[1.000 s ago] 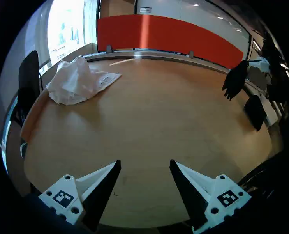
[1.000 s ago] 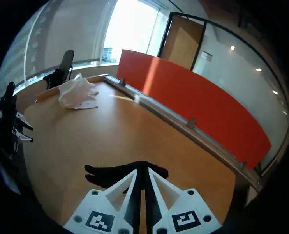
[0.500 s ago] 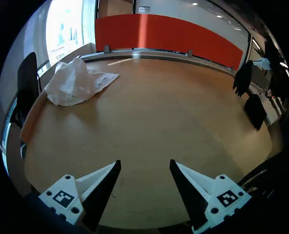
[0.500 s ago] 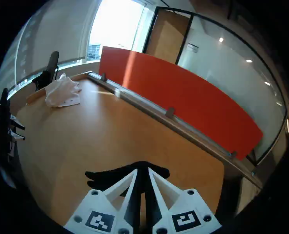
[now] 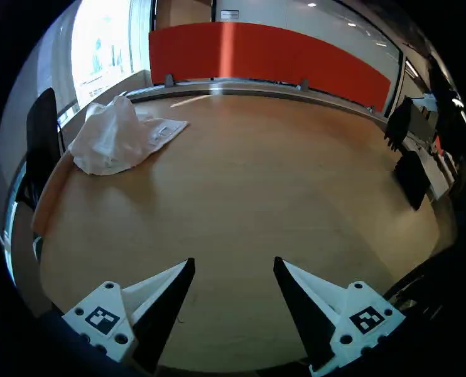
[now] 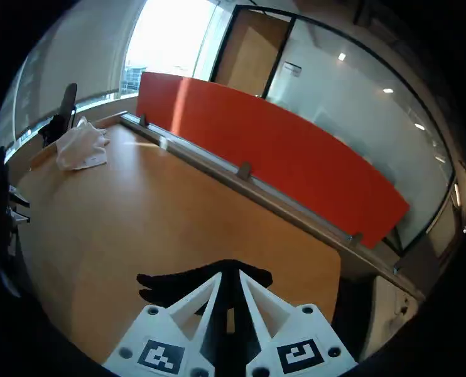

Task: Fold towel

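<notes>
Table [image 5: 252, 188]: wood-look top, smooth, soft sheen. Towel [image 5: 110, 135]: white cloth, matt, crumpled. Divider [image 5: 264, 53]: orange-red, matt. Rail [image 6: 245, 179]: grey metal. Left gripper [image 5: 234, 267]: white plastic, matt black inner faces. Right gripper [image 6: 230, 274] pinching black cloth [image 6: 170, 284], matt.

The left gripper view looks low across the tan wooden desk [image 5: 245, 182] toward the red divider panel [image 5: 264, 56] at 12 o'clock; the right gripper view, seemingly higher, shares these and the crumpled white towel [image 5: 107, 135] at 10 o'clock.
</notes>
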